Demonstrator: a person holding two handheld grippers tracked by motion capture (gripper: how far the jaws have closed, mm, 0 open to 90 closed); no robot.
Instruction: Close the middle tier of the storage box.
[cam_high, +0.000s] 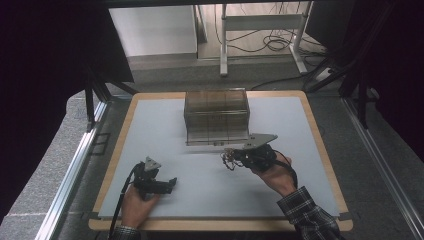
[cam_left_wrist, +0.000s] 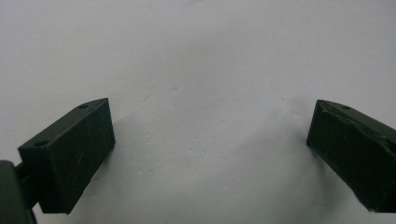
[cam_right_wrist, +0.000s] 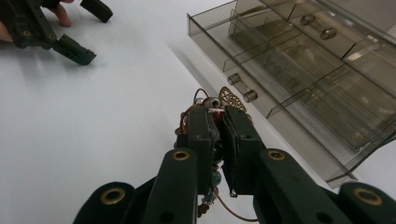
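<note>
- Bracelet (cam_right_wrist: 212, 109) of beads and wire, with a small gold filigree charm, is pinched between the nearly closed jaws of the right gripper (cam_right_wrist: 218, 122); in the high view it is seen as a small tangle (cam_high: 229, 159) hanging just off the jaw tips.
- Bracelet is held just in front of the smoky clear drawer box (cam_high: 216, 116), near its lowest drawer (cam_right_wrist: 261, 100), which appears pulled out a little; the grip is judged to be for carrying the piece into that drawer.
- Pinch is taken on the strand's side, so loops and beads dangle free on both sides of the jaws; a snag on the drawer's front lip is a likely risk.
- Left gripper (cam_high: 172, 183) is rested low on the white table mat (cam_high: 165, 125), well apart from the box, jaws spread wide with nothing between them; bare mat is seen between its two pads (cam_left_wrist: 70, 154).
- Left side is judged to be parked out of the way, or kept ready to steady the box.
</note>
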